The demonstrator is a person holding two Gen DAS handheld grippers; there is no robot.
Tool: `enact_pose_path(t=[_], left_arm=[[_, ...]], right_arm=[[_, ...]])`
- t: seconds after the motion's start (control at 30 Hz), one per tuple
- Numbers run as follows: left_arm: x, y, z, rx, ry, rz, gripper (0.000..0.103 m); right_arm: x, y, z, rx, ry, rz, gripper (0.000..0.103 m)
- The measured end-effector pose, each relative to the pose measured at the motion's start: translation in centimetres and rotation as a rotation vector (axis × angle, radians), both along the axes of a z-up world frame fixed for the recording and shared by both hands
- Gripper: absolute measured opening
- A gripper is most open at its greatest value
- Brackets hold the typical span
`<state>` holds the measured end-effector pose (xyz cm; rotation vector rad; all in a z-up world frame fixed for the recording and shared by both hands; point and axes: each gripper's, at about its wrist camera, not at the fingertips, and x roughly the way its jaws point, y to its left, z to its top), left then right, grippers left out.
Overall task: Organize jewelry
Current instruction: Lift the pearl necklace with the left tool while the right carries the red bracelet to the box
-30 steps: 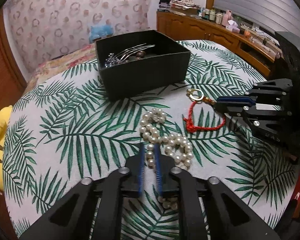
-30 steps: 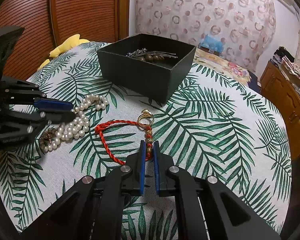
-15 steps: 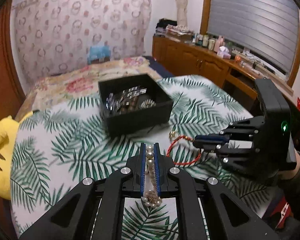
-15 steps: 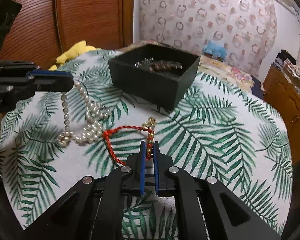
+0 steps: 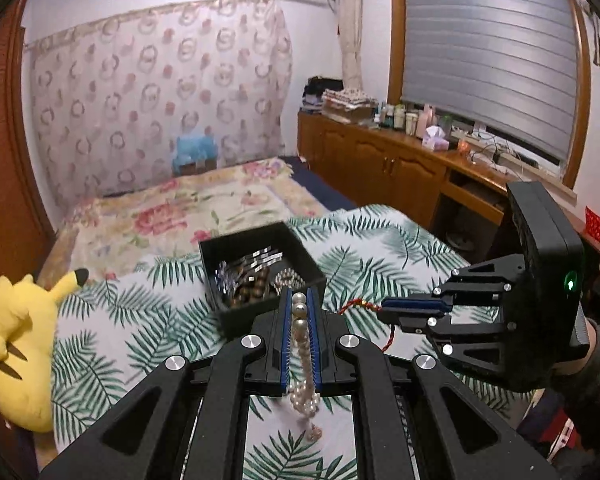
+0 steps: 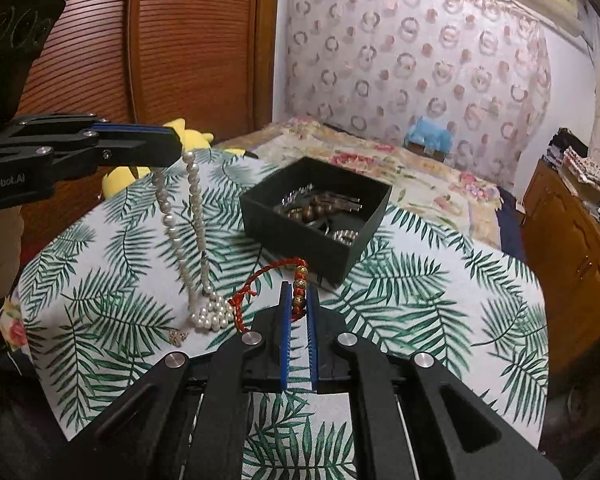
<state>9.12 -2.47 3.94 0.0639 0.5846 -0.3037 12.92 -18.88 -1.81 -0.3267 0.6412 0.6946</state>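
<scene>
Left gripper point(image 5: 299, 307) was clamped on pearl necklace point(image 6: 196, 216), hanging, tail on the table point(image 6: 420, 300); right gripper point(image 6: 299, 300) clamped red bracelet point(image 6: 268, 280), likely both bound for black box point(image 6: 316, 216).

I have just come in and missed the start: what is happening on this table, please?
A person is sorting jewelry with two handheld grippers. The left gripper is shut on a pearl necklace, whose lower end rests on the leaf-print cloth. The right gripper is shut on a red cord bracelet, beside the black box.
</scene>
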Motion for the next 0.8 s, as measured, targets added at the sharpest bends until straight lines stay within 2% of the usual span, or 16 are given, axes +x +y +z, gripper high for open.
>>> enact_pose_path(t=[0.5,0.8], left_arm=[[1.5,-0.6,4.5,0.023,-0.077,0.000,0.007],[2.1,-1.3,8.0,0.081,-0.156,0.024,0.007]], right_arm=[[1.6,-0.6,2.5,0.017,-0.040,-0.023,0.008],[3.4,-1.0,3.5,0.042,-0.044,-0.051,0.008]])
